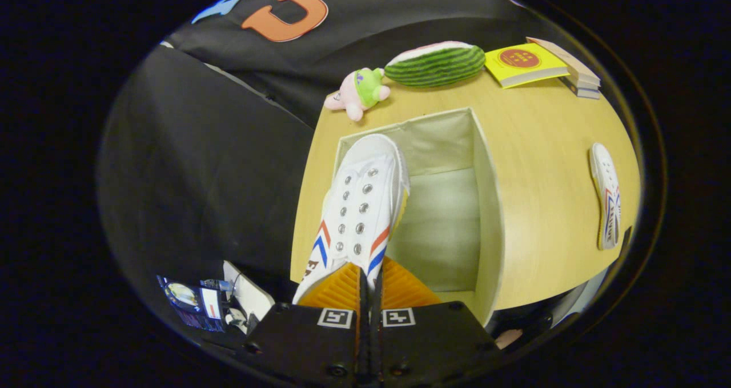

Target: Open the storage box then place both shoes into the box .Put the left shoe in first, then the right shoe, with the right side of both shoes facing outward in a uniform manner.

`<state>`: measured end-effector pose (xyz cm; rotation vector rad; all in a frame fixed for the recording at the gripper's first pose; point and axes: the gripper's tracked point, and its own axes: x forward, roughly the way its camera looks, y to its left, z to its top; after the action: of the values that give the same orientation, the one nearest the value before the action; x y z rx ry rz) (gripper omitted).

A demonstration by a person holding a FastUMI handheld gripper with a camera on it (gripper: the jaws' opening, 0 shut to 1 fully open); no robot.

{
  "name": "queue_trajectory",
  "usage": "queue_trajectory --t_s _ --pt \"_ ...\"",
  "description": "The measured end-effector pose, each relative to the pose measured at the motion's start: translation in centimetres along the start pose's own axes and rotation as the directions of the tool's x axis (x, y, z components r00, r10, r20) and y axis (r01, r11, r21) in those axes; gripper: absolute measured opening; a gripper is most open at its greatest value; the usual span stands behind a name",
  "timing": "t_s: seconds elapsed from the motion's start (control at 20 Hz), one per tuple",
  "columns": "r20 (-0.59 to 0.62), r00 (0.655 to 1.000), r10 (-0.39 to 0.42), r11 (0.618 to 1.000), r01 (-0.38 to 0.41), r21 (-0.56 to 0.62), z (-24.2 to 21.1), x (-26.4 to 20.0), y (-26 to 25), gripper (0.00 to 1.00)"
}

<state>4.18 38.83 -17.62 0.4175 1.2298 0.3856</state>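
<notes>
The claw [368,285] is drawn in narrow, its two fingers [342,290] almost meeting, and they pinch the heel end of a white shoe [360,205] between them. The shoe points away from the claw, toe far, its lace eyelets facing up and red and blue chevron stripes on both sides near the heel. It hangs over the left part of the open storage box [488,205], its toe near the box's far left corner; whether it touches the box floor cannot be told. The box is pale inside, with thin cream walls, and the rest of its floor to the right of the shoe is bare.

The box sits on a light wooden bench [537,165]. Well to the right of the box, apart from it, the second shoe [606,202] lies on the bench with the same red and blue stripes showing. Beyond the box, at the far edge of the bench, a small pink and green plush toy [361,92] lies next to a watermelon-slice plush [435,63]. Right of that sits a yellow book [522,63], with a stack of books [577,76] just beside it.
</notes>
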Motion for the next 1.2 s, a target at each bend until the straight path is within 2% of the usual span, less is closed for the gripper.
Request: queue_trajectory --t_s 0.3,0.4,0.5,0.6,0.7,0.75,0.8,1.0,1.2 --pt "-0.016 1.000 -0.014 0.999 0.015 0.032 -0.4 1.8 -0.3 0.06" --pt "-0.029 1.000 0.002 0.999 -0.001 0.048 -0.3 2.6 -0.5 0.09" --pt "-0.033 0.999 0.031 0.999 -0.029 0.038 -0.9 3.1 -0.1 0.17" --pt "-0.019 0.997 0.077 0.997 -0.077 0.006 -0.8 2.5 1.2 0.41" --pt "0.008 0.997 0.080 0.996 -0.079 -0.043 -0.3 2.4 1.4 0.68" --pt "0.016 0.997 0.078 0.995 -0.077 -0.062 -0.4 2.4 1.5 0.90" --pt "0.018 0.997 0.080 0.994 -0.079 -0.073 -0.5 2.1 1.6 0.93" --pt "0.045 0.996 0.077 0.989 -0.071 -0.132 -0.9 0.6 1.7 0.93" --pt "0.085 0.992 0.088 0.975 -0.068 -0.210 -1.1 -2.9 1.7 0.93"
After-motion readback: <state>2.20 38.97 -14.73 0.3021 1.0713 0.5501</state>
